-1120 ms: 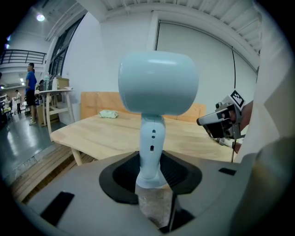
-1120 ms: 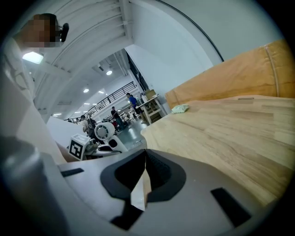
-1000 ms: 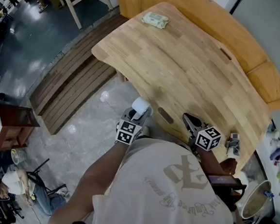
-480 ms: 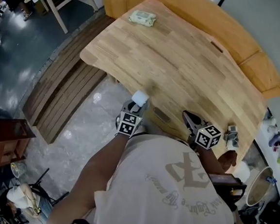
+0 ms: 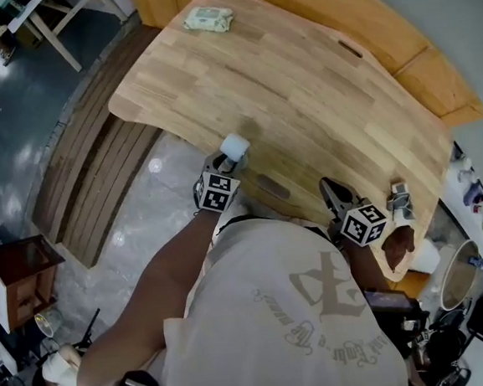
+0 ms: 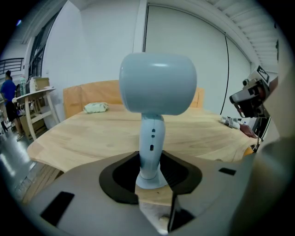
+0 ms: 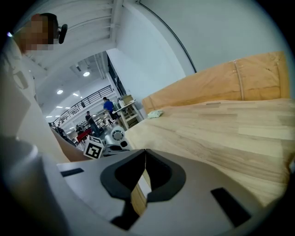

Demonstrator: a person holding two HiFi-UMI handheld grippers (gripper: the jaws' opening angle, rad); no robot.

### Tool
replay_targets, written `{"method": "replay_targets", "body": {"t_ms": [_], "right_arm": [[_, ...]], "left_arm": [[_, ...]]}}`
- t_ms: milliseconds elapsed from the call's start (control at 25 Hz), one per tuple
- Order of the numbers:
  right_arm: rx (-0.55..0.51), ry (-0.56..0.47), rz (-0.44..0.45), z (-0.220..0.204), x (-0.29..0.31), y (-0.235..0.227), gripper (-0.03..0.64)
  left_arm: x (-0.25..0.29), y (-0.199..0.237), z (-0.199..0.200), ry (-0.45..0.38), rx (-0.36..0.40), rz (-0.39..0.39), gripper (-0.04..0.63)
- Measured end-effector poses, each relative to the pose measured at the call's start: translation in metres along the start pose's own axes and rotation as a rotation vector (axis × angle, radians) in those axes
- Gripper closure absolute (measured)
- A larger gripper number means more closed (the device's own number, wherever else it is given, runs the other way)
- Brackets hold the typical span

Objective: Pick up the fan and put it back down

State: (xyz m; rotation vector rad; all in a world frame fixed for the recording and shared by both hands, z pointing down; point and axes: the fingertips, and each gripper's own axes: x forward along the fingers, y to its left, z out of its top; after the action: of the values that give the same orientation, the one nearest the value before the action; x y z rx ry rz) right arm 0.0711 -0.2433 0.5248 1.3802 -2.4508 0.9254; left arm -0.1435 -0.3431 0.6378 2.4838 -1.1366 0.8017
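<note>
A small pale-blue fan (image 6: 156, 85) with a round head and a slim stem stands upright between the jaws of my left gripper (image 6: 151, 168), which is shut on the stem just above the foot. In the head view the fan (image 5: 234, 146) and left gripper (image 5: 222, 166) are at the near edge of the wooden table (image 5: 300, 90); whether the foot rests on the wood I cannot tell. My right gripper (image 5: 336, 195) hovers over the same near edge further right, jaws together and holding nothing. The right gripper view shows those jaws (image 7: 145, 154) shut, with the fan (image 7: 115, 135) off to the left.
A pale green packet (image 5: 208, 18) lies at the table's far corner. A small grey metal piece (image 5: 400, 201) sits near the right edge. An orange bench (image 5: 434, 87) runs behind the table. Wooden decking (image 5: 89, 176) covers the floor at left; clutter stands at the lower right.
The left gripper has carried the fan from beside the table, over the floor, to the table's near edge and lower. The right gripper has shifted slightly along the edge.
</note>
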Motion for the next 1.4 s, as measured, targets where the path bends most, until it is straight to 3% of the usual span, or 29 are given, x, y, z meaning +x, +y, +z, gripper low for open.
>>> {"method": "replay_targets", "body": {"t_ms": [360,840,1160,1400], "right_arm": [[0.039,-0.041,-0.120,-0.004,-0.020,-0.011,0.603],[0.074,-0.035,-0.173,-0.017,-0.030,-0.006,0.603],[0.088,-0.038,-0.186,-0.023,-0.034,0.000,0.603],[0.079,-0.011,-0.141,-0.038,-0.024,0.013,0.603]], "left_arm": [[0.026,0.009,0.015,-0.001,0.065,-0.070,0.451],[0.029,0.008,0.009,0.017,0.103,-0.147,0.448],[0.021,0.004,0.003,0.032,0.078,-0.150,0.430],[-0.007,0.009,-0.009,0.008,-0.056,-0.114,0.428]]}}
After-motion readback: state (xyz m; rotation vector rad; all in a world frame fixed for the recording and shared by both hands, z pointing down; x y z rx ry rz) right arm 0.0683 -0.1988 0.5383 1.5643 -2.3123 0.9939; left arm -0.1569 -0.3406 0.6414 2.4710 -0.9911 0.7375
